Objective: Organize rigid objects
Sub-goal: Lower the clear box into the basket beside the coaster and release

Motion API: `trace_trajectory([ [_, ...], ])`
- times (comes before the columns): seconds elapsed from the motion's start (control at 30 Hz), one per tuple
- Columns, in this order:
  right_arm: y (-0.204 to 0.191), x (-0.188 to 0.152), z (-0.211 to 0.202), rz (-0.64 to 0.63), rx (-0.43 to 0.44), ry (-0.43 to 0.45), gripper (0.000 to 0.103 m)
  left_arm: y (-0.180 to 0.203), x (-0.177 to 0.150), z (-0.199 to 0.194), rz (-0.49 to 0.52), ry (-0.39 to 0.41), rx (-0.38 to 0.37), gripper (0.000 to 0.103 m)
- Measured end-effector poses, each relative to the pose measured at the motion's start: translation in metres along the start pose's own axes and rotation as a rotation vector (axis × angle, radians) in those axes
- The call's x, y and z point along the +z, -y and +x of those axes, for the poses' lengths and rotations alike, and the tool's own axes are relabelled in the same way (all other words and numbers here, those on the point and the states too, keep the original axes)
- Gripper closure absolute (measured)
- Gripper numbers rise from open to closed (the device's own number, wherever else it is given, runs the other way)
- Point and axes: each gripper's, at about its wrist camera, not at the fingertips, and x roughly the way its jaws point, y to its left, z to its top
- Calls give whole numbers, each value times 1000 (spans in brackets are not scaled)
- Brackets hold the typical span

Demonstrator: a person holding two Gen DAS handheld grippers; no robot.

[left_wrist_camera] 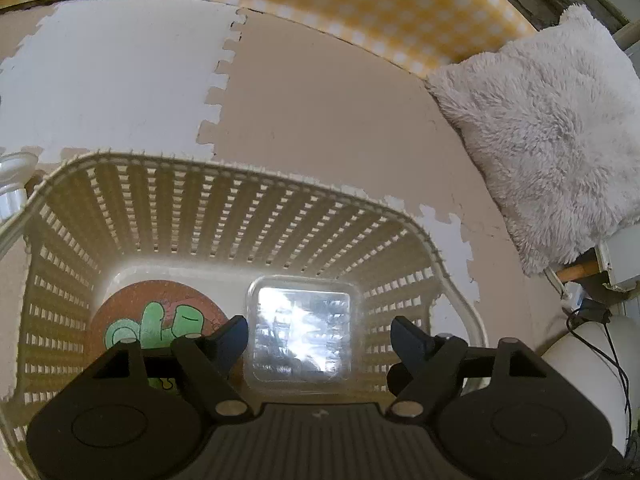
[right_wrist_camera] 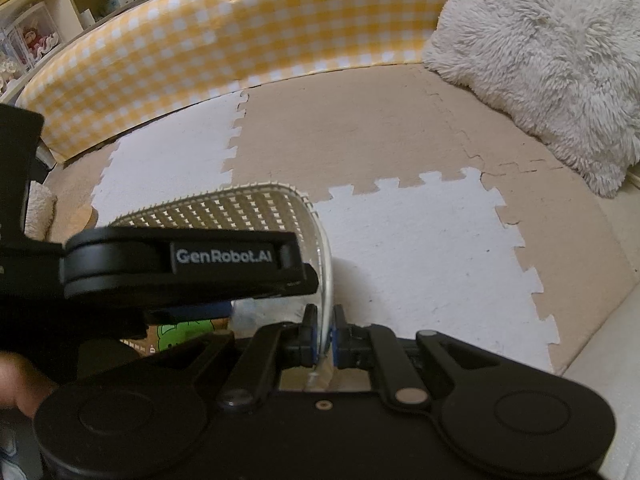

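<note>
- L gripper (left_wrist_camera: pixel 318 338): jaws are held wide apart above the basket interior; nothing is pinched. The clear lidded box (left_wrist_camera: pixel 302 330) is seen lying between and below the blue pads (left_wrist_camera: pixel 232 334), not pressed by them.
- R gripper (right_wrist_camera: pixel 322 334): jaws are drawn narrow and clamped on the basket's clear handle (right_wrist_camera: pixel 326 280), which is gripped between the blue pads (right_wrist_camera: pixel 335 340) at the basket's near right side.
- Basket (left_wrist_camera: pixel 240 204), the landmark: a cream slotted plastic one, seen open-topped from above in the L view; its woven wall and rim (right_wrist_camera: pixel 224 204) are seen in the R view behind the L gripper's body, marked "GenRobot.AI".
- Inside basket: the clear box is set flat on the floor, right of centre, lid glaring w/ reflected light; contents cannot be told.
- Inside basket, left of the clear box: a round brown disc (left_wrist_camera: pixel 160 320) w/ a green cartoon print is laid flat, touching or just beside the box; partly hidden by the L gripper's finger.
- Under basket: foam puzzle mats (left_wrist_camera: pixel 320 100) in white and tan are laid interlocked.
- Beyond basket, far side: a yellow-white checked bumper (right_wrist_camera: pixel 240 40) is stood along the mat edge.
- Right of basket, well apart: a fluffy white cushion (left_wrist_camera: pixel 540 132) is laid on the mat by the bumper's end.
- Left of basket in the R view: part of a hand (right_wrist_camera: pixel 20 384) is seen at the frame edge; shelves w/ small items are seen beyond the bumper.
</note>
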Motion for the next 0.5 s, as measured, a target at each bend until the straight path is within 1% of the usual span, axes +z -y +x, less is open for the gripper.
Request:
trace_trajectory([
  [0.23, -1, -1, 0, -4, 1, -2, 96, -4, 0, -10, -2, 3, 1, 21],
  [0.4, 1, -1, 0, 0, 4, -2, 96, -3, 1, -22, 4, 11, 9, 14],
  [0.5, 2, 0, 0, 4, 10, -2, 96, -2, 1, -30, 12, 13, 9, 12],
])
